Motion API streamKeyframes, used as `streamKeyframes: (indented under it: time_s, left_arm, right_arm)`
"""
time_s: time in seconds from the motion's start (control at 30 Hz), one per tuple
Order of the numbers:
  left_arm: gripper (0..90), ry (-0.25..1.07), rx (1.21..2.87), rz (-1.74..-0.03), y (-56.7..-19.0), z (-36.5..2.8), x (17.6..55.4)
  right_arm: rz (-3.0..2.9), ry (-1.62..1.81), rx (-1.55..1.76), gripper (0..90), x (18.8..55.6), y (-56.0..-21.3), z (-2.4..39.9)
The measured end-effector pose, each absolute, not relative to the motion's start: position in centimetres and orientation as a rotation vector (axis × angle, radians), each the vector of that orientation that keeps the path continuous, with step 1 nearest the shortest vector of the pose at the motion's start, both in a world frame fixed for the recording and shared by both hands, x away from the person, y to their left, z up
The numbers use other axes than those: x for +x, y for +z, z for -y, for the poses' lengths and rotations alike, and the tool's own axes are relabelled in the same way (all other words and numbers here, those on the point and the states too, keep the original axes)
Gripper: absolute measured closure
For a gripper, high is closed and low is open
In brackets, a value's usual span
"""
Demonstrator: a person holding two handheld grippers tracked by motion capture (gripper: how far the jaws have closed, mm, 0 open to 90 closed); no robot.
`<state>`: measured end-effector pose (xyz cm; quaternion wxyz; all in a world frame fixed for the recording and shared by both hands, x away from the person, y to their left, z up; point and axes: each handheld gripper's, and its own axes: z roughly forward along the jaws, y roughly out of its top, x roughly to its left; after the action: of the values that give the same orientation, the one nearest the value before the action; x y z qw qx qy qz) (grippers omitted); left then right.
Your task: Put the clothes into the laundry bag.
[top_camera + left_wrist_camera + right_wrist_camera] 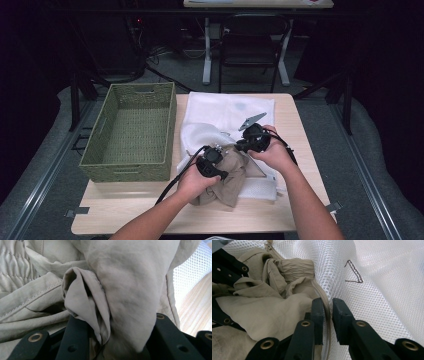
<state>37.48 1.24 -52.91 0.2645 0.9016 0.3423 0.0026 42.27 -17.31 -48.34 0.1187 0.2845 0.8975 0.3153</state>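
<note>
**A:** Where does it stand?

**Me:** The khaki garment [227, 182] is bunched at the mouth of the white mesh laundry bag [235, 112], near the front edge of the surface [290, 215], partly in and partly hanging out toward me. My left gripper [212, 165] is clamped on a thick fold of it; the cloth fills the gap between the jaws. My right gripper [327, 312] has the bag's zippered rim [322, 293] between its jaws, which stand nearly closed, but there's a slit of daylight on either side of the zipper, so I can't tell whether the pads truly bite.

**A:** So what worries you?

**Me:** That rim. If the hold is loose, the mesh will slide out once I shove the garment in, and the mouth will collapse over the cloth.

**A:** And the left side?

**Me:** The fold is bulky. Pushing it as a lump could jam it at the opening, or drag the whole bag across the surface toward the green wicker basket [131, 131]. The zipper teeth could snag the fabric too.
</note>
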Motion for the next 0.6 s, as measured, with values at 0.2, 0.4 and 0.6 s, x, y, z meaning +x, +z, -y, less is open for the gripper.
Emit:
streamKeyframes:
  time_s: [0.2, 0.4, 0.6]
  left_arm:
    - [65.5, 0.005, 2.435, -0.928, -52.9, -1.3, 37.5]
    - [65.4, 0.003, 2.431, -0.931, -53.0, -1.2, 37.5]
    - [65.4, 0.004, 2.432, -0.931, -52.9, -1.3, 37.6]
  right_arm:
    - [-2.617, 0.92, 0.831, 84.0, 42.2, -48.5, 17.1]
    - [-2.595, 0.931, 0.832, 88.1, 42.1, -48.1, 17.2]
    - [-2.561, 0.973, 0.798, 89.0, 41.4, -47.2, 16.8]
